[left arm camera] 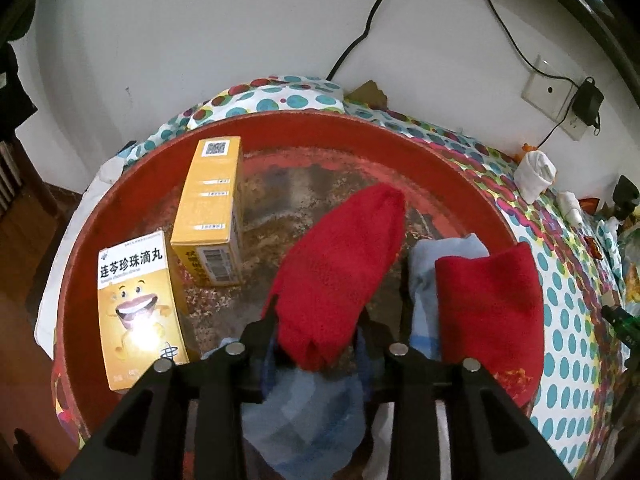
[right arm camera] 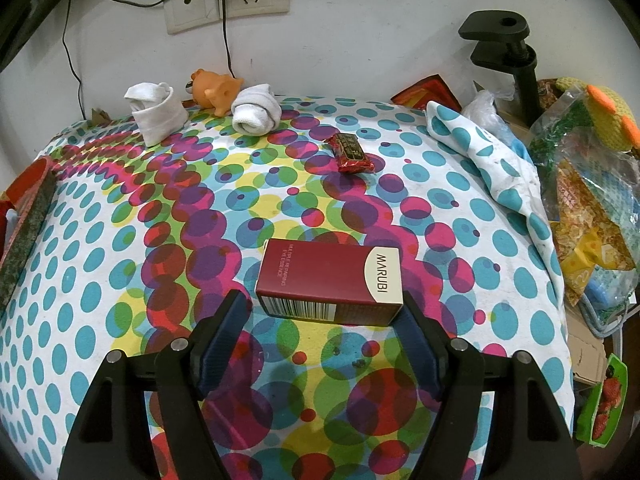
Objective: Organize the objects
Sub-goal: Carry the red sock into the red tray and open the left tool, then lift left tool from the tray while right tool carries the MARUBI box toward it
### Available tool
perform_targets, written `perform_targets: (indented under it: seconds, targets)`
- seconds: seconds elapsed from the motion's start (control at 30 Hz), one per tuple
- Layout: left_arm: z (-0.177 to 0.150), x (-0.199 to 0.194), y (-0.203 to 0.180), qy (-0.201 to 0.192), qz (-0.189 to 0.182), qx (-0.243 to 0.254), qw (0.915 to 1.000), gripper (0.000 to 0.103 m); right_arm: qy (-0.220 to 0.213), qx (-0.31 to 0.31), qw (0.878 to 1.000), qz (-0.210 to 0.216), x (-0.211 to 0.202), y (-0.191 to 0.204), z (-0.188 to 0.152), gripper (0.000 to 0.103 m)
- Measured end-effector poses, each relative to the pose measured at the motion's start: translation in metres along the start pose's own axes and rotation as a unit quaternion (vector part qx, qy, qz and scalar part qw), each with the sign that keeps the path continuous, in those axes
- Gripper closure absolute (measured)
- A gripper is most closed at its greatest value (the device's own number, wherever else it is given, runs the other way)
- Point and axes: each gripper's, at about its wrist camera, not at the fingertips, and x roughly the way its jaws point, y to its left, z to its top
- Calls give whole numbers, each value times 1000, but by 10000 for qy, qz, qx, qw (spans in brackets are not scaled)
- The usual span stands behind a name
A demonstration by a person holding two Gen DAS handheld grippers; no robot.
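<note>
A round red tray [left arm camera: 280, 120] holds two yellow medicine boxes [left arm camera: 212, 208] [left arm camera: 136, 304], a red sock [left arm camera: 344, 264], a second red sock [left arm camera: 488, 304] and pale blue socks [left arm camera: 424, 280] [left arm camera: 308, 412]. My left gripper [left arm camera: 318, 316] hangs low over the tray with the near end of the first red sock between its fingers, which lie against both of its sides. In the right wrist view a dark red MARUBI box [right arm camera: 320, 276] lies flat on the dotted cloth. My right gripper [right arm camera: 324, 304] stands open around its near edge, with a gap showing at the left finger.
Two rolled white socks [right arm camera: 156, 114] [right arm camera: 256, 114], an orange toy [right arm camera: 214, 90] and a red snack wrapper [right arm camera: 352, 154] lie toward the wall. The tray's rim [right arm camera: 28, 216] is at the left edge. A black clamp [right arm camera: 508, 52] and plastic bags [right arm camera: 588, 200] crowd the right.
</note>
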Motion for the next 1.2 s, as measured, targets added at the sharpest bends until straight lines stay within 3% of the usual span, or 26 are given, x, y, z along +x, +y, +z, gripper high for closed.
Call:
perform_targets:
  seconds: [0.17,0.33,0.53,0.77,0.87,0.9,1.0,1.2]
  targets:
    - [-1,-4,0,-29,-128,81,9999,63,2,-2,10000,0,1,-1,0,31]
    - [-5,-20,-2,-190,30,146,9997,63,2,-6,10000,1,1,-1,1,31]
    - [-23,-58,-1,-710,50,143,9974,63,3,-6,10000,-1,1,-1,1,31]
    - [-53,-83,4,-951,87,214,9952,63,0,-13,10000,2,1,-2,1,32]
    - [-63,-89,0,-1068,230,409,9932,63,-13,-40,10000,20,1,-2,1,37]
    - [-64,-89,-1,-1093,276,449,9926,63,-34,-75,10000,42,0,-1,1,44]
    - [-67,-90,-3,-1143,373,589,9910,63,-71,-146,9998,-69,-1,2,2,44]
    - [-70,-91,13,-1138,195,346,9927,63,-57,157,9997,-172,-3,1,1,44]
